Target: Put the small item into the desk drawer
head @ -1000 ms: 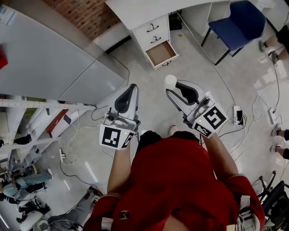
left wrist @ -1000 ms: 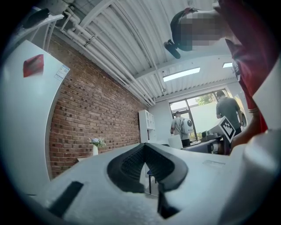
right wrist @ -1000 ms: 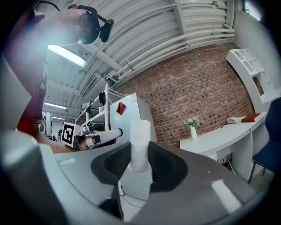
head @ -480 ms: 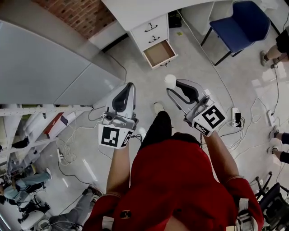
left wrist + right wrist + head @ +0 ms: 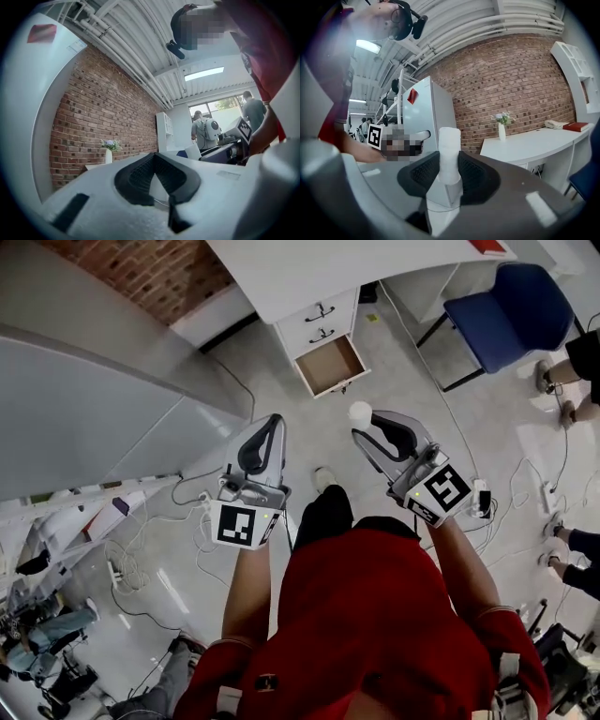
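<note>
In the head view the white desk [image 5: 375,268] stands ahead, and the bottom drawer [image 5: 330,365] of its drawer unit is pulled open and looks empty. My right gripper [image 5: 364,423] is shut on a small white cylindrical item [image 5: 359,412], held at floor-walking height short of the drawer. In the right gripper view the white item [image 5: 450,154] stands upright between the dark pads [image 5: 473,176]. My left gripper [image 5: 275,420] hangs beside it on the left. Its jaws meet at the tips with nothing between them, as the left gripper view also shows on the left gripper [image 5: 153,157].
A tall grey cabinet [image 5: 94,381] fills the left side, with a shelf rack [image 5: 75,512] below it. A blue chair [image 5: 511,301] stands right of the desk. Cables and a power strip [image 5: 483,498] lie on the floor. Other people's feet [image 5: 548,371] show at the right edge.
The view has shifted as the person steps toward the desk, one leg coming forward; the drawer now sits lower in the frame. Both grippers keep their pose and the right keeps its hold.
</note>
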`<control>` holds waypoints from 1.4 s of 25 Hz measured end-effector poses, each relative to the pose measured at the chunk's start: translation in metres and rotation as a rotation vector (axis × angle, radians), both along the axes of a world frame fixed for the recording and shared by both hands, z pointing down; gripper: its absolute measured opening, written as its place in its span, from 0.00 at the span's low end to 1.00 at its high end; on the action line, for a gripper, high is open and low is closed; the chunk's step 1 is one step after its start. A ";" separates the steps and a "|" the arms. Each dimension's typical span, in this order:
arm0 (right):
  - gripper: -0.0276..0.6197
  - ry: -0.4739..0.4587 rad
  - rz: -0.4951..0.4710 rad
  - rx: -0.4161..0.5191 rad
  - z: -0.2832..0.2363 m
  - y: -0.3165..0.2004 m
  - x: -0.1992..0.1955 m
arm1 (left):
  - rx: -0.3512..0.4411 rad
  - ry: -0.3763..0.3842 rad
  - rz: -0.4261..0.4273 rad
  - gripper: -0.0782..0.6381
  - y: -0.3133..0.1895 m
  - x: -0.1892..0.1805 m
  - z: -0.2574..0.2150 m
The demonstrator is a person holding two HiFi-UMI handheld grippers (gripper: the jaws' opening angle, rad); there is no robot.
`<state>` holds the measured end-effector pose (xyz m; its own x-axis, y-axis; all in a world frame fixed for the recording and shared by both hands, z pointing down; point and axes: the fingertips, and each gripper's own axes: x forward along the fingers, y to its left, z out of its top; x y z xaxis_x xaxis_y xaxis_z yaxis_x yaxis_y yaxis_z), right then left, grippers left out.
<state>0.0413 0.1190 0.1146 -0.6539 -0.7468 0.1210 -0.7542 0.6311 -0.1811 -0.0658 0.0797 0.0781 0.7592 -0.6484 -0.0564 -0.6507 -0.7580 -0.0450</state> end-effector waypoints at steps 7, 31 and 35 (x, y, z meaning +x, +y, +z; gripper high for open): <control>0.25 0.037 -0.002 -0.024 0.017 -0.059 -0.004 | -0.011 0.000 0.010 0.12 -0.058 -0.006 0.013; 0.25 0.181 -0.137 -0.163 0.137 -0.187 0.017 | -0.104 -0.050 -0.132 0.12 -0.158 0.004 0.108; 0.25 0.211 -0.172 -0.194 0.171 -0.208 0.022 | -0.106 -0.061 -0.157 0.12 -0.179 0.008 0.130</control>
<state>0.0629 -0.0890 0.2860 -0.7138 -0.5773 0.3965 -0.6733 0.7215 -0.1616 -0.0582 -0.0991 0.2078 0.6483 -0.7589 0.0613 -0.7597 -0.6501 -0.0132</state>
